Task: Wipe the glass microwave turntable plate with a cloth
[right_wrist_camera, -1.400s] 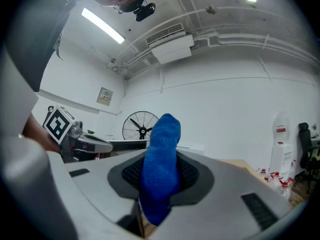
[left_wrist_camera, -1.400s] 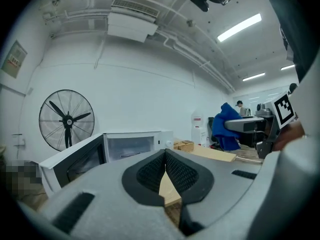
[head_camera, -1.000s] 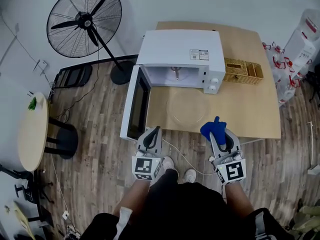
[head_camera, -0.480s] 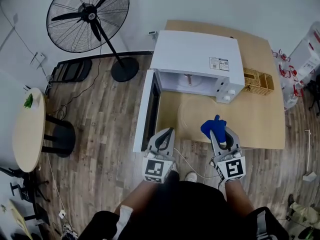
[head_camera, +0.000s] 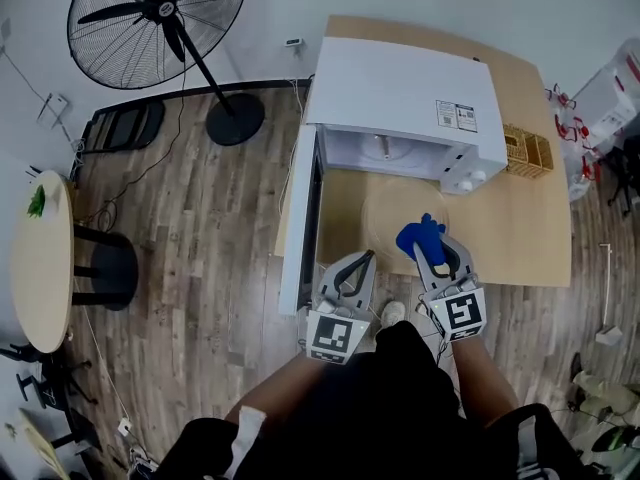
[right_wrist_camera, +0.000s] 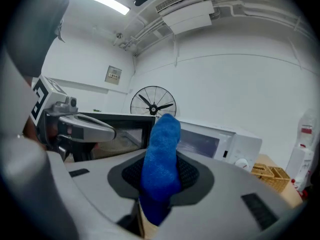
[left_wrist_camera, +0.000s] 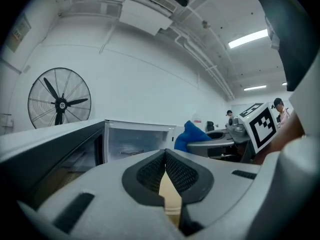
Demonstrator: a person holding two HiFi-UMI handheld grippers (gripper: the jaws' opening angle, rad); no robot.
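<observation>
A person stands at a wooden table (head_camera: 520, 218) where the glass turntable plate (head_camera: 385, 206) lies flat, face up, just in front of the white microwave (head_camera: 410, 93) with its door (head_camera: 300, 228) swung open to the left. The right gripper (head_camera: 436, 256) is clamped on a blue cloth (head_camera: 420, 238), which hangs over the near edge of the plate; whether it touches the glass cannot be told. The left gripper (head_camera: 362, 261) has its jaws together with nothing between them and hovers beside the door. The cloth stands up out of the jaws, its long axis along them and its free end toward the microwave. The round plate has no long axis (only a rim and a face). It is probably stiff, slippery and breakable, so the rim looks the best place to steady it, while the soft cloth should fold under light pressure.
</observation>
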